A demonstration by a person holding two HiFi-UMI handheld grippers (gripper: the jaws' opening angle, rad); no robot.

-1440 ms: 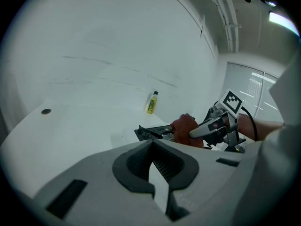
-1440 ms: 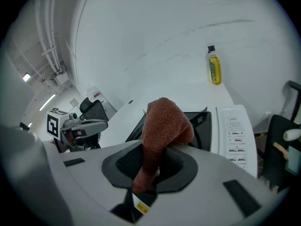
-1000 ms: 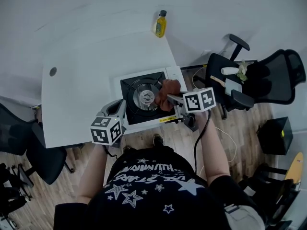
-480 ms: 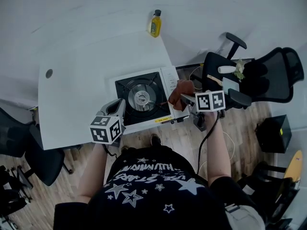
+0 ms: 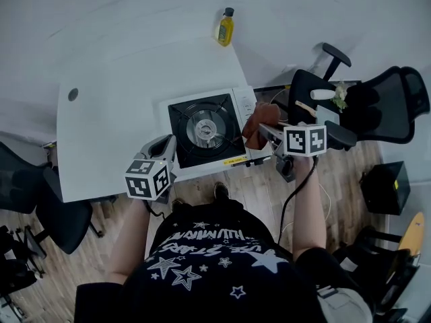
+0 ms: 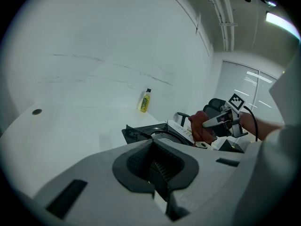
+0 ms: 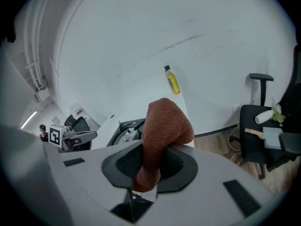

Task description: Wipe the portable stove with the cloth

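Right claw [image 5: 267, 132]: clamped on the rust-brown terry cloth [image 5: 254, 123], a fold standing up between the jaws.
Change: in the last second I've dragged the cloth off the black burner plate to the right-hand control strip of the white square portable stove [image 5: 195, 150].
Left claw [image 5: 163, 150]: closed, empty, unmoved by the stove's front-left corner on the white desk [image 5: 114, 126].
Meaning: one stroke looks finished; the left half probably remains.

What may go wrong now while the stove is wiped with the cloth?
1. The stove sits at the table's front edge; a strong wipe may push it off, since the left gripper is shut and holds nothing.
2. The cloth in the right gripper hangs by the control panel and may snag there.
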